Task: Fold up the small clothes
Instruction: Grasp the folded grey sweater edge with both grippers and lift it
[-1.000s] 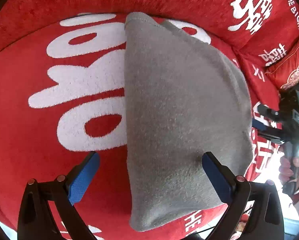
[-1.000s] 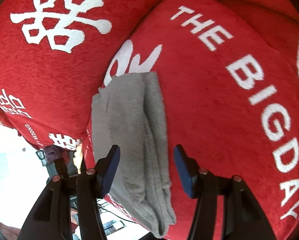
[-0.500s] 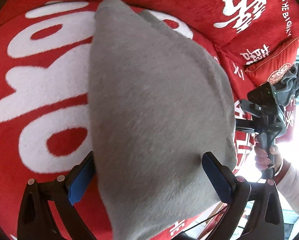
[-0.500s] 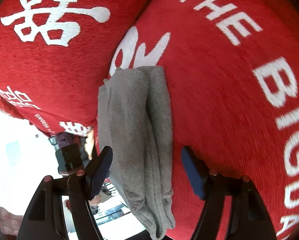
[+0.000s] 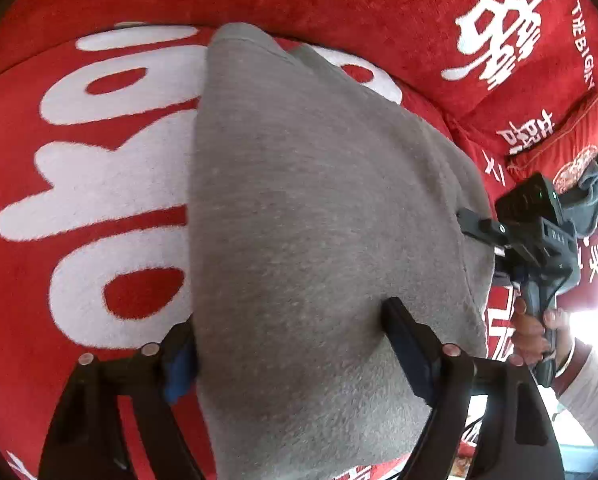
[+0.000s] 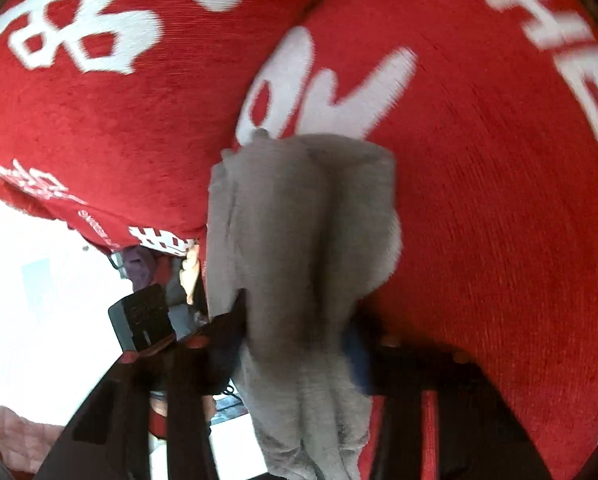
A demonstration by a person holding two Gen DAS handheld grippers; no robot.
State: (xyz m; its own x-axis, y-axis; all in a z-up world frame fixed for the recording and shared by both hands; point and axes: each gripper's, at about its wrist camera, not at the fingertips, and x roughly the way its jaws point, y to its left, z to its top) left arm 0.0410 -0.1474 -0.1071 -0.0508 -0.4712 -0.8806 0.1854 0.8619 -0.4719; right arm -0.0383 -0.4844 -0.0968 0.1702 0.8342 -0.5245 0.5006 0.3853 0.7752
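The grey cloth point(image 5: 319, 220) lies folded on the red sofa cover point(image 5: 79, 184) with its white lettering, running from twelve o'clock down to six in the left wrist view; the left gripper point(image 5: 287, 336) straddles the near part of it, jaws having just been closing, the blue pad at seven o'clock against the cloth's edge and the dark finger at five o'clock pressed into the bunched fabric, so the tongs grip it at a wide span. In the right wrist view the same cloth point(image 6: 307, 248) hangs in ridged folds at six o'clock; the right gripper point(image 6: 299, 332), jaws just closed in, pinches its end about half open. At three o'clock in the left view a hand point(image 5: 535, 336) holds the other tool; more grey clothing point(image 5: 595, 192) lies beyond.
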